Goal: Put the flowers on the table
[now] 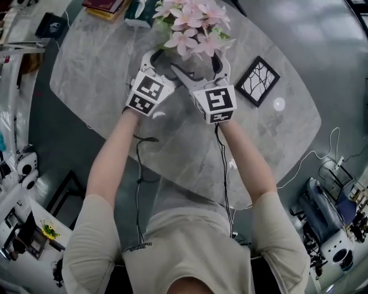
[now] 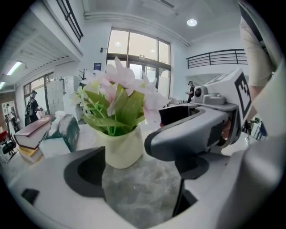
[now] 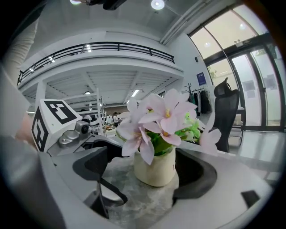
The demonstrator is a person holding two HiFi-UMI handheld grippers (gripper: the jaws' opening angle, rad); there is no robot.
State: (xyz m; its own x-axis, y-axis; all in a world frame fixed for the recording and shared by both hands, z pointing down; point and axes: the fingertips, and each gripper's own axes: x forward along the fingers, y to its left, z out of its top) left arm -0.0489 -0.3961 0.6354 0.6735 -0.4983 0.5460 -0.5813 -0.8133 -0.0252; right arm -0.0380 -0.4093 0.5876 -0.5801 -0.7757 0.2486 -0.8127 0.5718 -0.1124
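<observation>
Left gripper [image 2: 138, 175], right gripper [image 3: 143, 175]: jaws spread, gripping nothing. Cream rounded pot [image 3: 155, 169], upright between right jaws on grey marble table [image 1: 172, 143], holds pale pink flowers [image 3: 163, 116], green leaves [image 2: 114, 112].

The flowers [image 1: 192, 26] stand on the table [image 1: 103, 63], frame [image 1: 257, 80] to their right, books [image 1: 106, 7] behind-left.

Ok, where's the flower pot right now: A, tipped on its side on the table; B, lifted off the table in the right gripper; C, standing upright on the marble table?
C: the flower pot stands upright on the table, between the right gripper's open jaws.
</observation>
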